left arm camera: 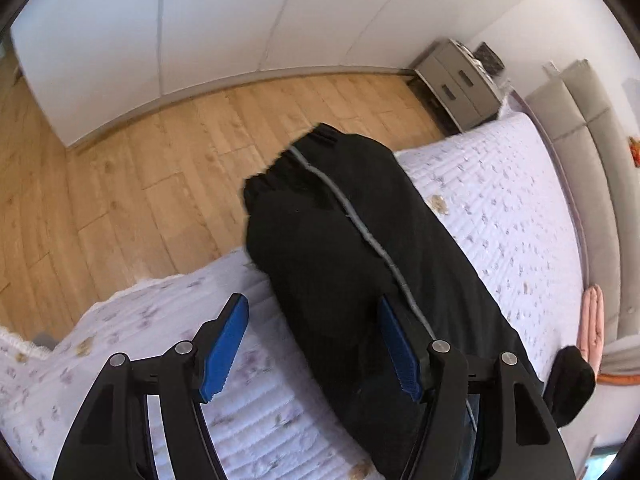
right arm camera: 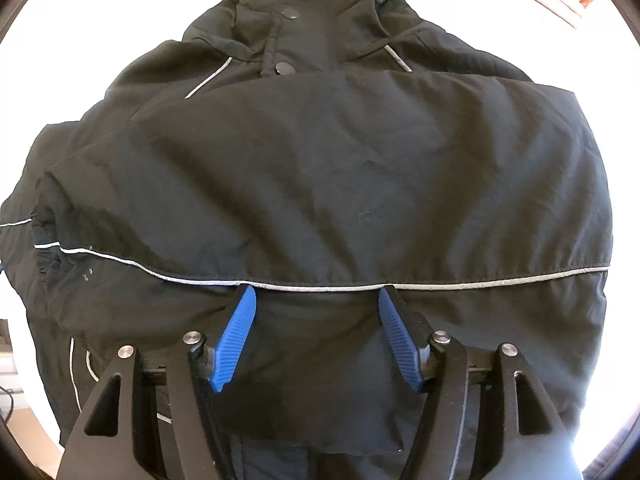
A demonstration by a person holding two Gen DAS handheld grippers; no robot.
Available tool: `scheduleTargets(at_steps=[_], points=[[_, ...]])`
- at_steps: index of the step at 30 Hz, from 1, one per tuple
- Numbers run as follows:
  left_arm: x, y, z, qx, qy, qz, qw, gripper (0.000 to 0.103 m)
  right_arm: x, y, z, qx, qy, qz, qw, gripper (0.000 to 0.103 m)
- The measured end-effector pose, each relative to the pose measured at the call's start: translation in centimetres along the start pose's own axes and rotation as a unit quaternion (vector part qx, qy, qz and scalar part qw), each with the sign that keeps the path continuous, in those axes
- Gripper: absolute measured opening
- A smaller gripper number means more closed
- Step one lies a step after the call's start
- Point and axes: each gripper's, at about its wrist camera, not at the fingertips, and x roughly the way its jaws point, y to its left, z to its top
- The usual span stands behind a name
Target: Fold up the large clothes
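While a black jacket (left arm camera: 340, 240) lies across the quilted bed (left arm camera: 500, 208), left gripper (left arm camera: 312, 344) hovers over its sleeve, jaws parted, right gripper (right arm camera: 316, 336) spread wide on folded fabric, gripping nothing.

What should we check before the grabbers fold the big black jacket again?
1. Left gripper open: ok, blue pads apart.
2. Right gripper open: ok, nothing pinched.
3. Sleeve folded across the jacket front: ok.
4. Other sleeve on the bed: not ok, its cuff hangs over the floor.
5. Jacket snapped shut: ok for the two snaps showing; lower ones hidden.
6. Bottom hem flat: cannot tell.
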Motion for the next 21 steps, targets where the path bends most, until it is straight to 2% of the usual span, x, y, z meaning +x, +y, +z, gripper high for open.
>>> scheduleTargets(at_steps=[1, 2, 4, 6, 9, 12, 15, 17, 21], points=[[0.3, -0.4, -0.1, 0.010, 0.002, -0.010, 0.9999, 0.041, 0.0, 0.0, 0.2, 0.000, 0.001, -0.001, 1.000, 0.067], [0.2, -0.5, 0.2, 0.018, 0.003, -0.011, 0.9998, 0.036, 0.0, 0.0, 0.4, 0.000, 0.001, -0.002, 1.000, 0.068], [-0.7, -1.7, 0.1, 0.050, -0.012, 0.003, 0.9987, 0.019, 0.0, -0.1, 0.6, 0.001, 0.002, -0.003, 1.000, 0.068], [-2.0, -3.0, 0.1, 0.077, -0.028, 0.018, 0.9964, 0.016, 0.1, 0.0, 0.7, 0.002, 0.002, -0.003, 1.000, 0.068], [-5.7, -6.2, -1.3, 0.145, -0.073, 0.037, 0.9861, 0.015, 0.3, -0.2, 0.7, 0.003, 0.001, -0.002, 1.000, 0.069], [-10.0, -9.7, -3.9, 0.205, -0.116, 0.033, 0.9713, 0.015, 0.3, -0.2, 0.7, 0.004, 0.001, -0.001, 1.000, 0.069], [-13.0, -13.3, -7.5, 0.249, -0.125, 0.004, 0.9603, 0.015, 0.3, -0.3, 0.7, 0.004, -0.001, 0.000, 1.000, 0.069], [-14.0, -15.4, -10.0, 0.286, -0.126, -0.007, 0.9498, 0.015, 0.3, -0.4, 0.6, 0.003, -0.003, 0.000, 1.000, 0.069], [-14.9, -20.3, -16.8, 0.374, -0.124, -0.032, 0.9185, 0.015, -0.3, -1.0, 0.5, 0.013, 0.003, 0.012, 1.000, 0.070]])
